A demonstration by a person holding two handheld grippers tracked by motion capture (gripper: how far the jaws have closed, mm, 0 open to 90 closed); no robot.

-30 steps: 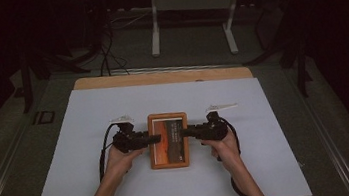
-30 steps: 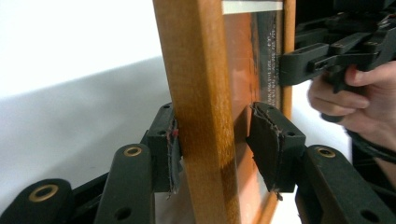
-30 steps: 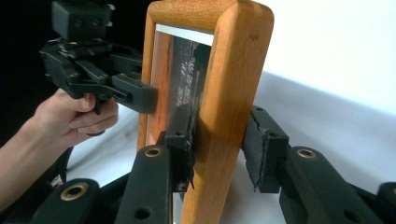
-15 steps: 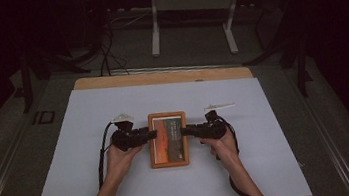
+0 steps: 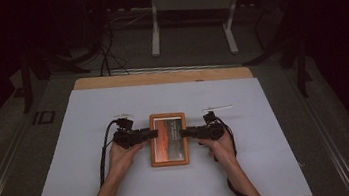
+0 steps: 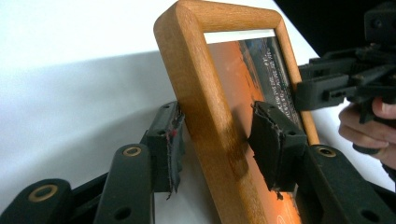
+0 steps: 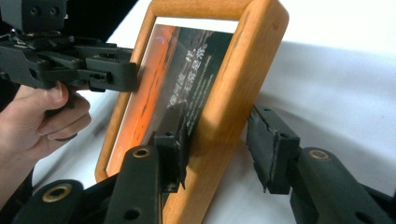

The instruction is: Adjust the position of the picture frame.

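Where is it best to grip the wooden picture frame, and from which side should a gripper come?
Grip a long side rail of the wooden picture frame, coming level from left or right. It lies flat on the white table, and each rail is narrow enough to fit between jaws.

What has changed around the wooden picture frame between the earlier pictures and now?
Both the left gripper and the right gripper have just been opening their jaws around the side rails of the picture frame, with gaps beside the pads. The frame stays flat on the white table cover, hands either side.
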